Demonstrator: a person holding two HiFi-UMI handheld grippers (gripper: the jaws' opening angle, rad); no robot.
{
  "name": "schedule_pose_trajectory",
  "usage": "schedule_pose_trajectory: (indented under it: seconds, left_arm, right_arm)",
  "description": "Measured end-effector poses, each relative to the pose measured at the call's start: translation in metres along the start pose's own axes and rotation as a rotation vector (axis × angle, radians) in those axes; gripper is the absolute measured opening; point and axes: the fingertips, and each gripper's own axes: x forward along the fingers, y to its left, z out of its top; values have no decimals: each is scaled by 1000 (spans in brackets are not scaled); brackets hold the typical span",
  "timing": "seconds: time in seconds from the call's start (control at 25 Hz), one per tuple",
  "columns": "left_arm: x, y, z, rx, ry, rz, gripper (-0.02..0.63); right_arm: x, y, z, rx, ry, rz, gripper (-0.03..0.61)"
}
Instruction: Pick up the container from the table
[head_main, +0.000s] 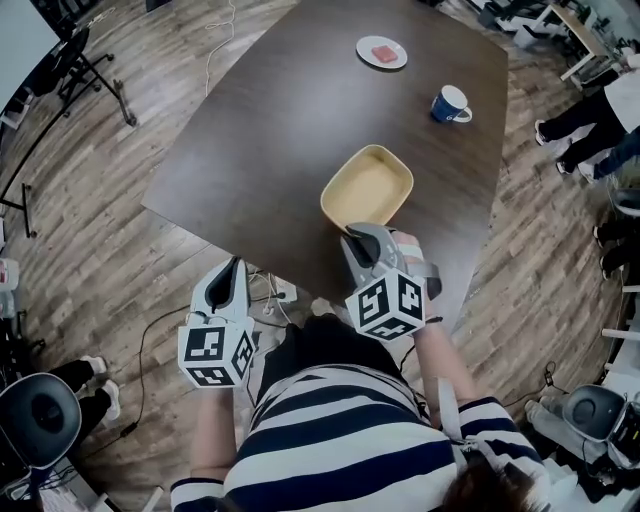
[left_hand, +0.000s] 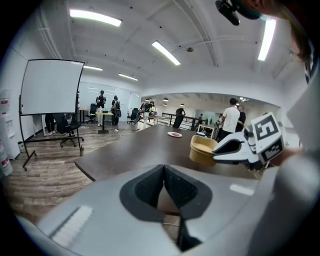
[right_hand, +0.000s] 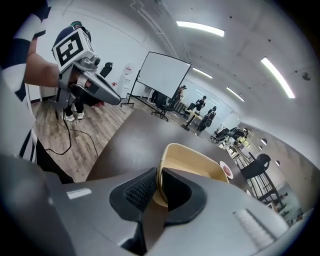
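My right hand-held gripper (head_main: 352, 238) pinches the near rim of the yellow container (head_main: 367, 185), which is over the near edge of the dark worktop (head_main: 290, 100). My left hand-held gripper (head_main: 237, 264) is pressed together on nothing, off the worktop's edge.

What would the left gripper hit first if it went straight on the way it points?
Most likely the dark table, at its near edge or bare top, left of the yellow container. Nothing else shows ahead of the left gripper, though depth is unclear.
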Motion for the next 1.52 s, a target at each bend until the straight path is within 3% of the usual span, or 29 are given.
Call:
schedule_pose_trajectory:
  seconds: [0.76,1.52]
  left_arm:
    - [-34,-3,-10,-10,-24,-37,0]
    - [-26,-8,-12,-14,-10,-55,0]
  right_arm:
    - [-58,37,-8,76,32,-31,35]
    - [-60,37,-14,89,45,-19,34]
